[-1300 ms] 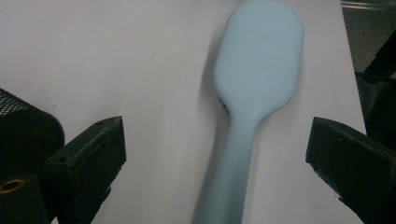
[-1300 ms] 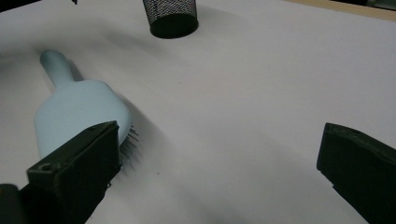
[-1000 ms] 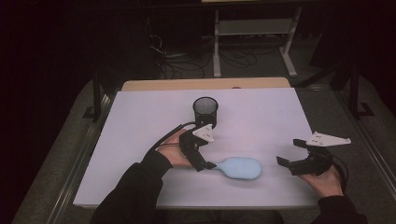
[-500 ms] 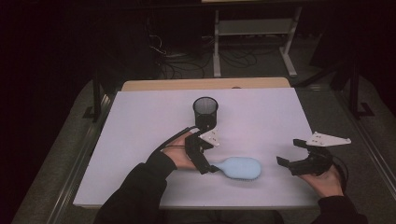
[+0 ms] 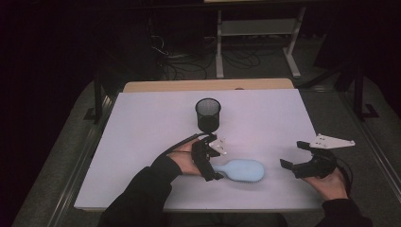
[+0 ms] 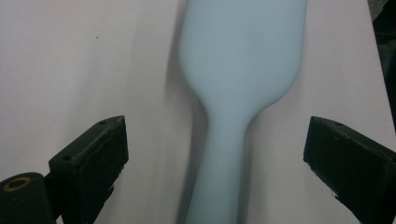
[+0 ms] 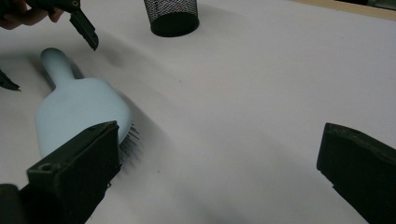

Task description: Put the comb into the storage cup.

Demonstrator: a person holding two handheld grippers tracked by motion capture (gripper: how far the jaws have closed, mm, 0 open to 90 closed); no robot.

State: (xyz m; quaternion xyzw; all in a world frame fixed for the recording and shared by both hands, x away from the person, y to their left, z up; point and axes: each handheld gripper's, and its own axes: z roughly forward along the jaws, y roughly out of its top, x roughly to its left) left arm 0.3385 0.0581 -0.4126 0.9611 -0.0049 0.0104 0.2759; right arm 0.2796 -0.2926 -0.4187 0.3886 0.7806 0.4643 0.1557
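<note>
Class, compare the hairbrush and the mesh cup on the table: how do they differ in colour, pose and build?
Colour: the hairbrush is pale blue; the mesh cup is black. Pose: the hairbrush lies flat, bristles down; the mesh cup stands upright, mouth up. Build: the hairbrush has a smooth solid back; the mesh cup has see-through wire walls. The left gripper straddles the hairbrush handle with jaws open; the mesh cup stands untouched. Both rest on the white table.

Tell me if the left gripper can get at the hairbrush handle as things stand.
Probably yes. The left gripper stands open with its jaws on either side of the handle of the light blue hairbrush, not yet touching it. Nothing lies between them on the white table.
</note>
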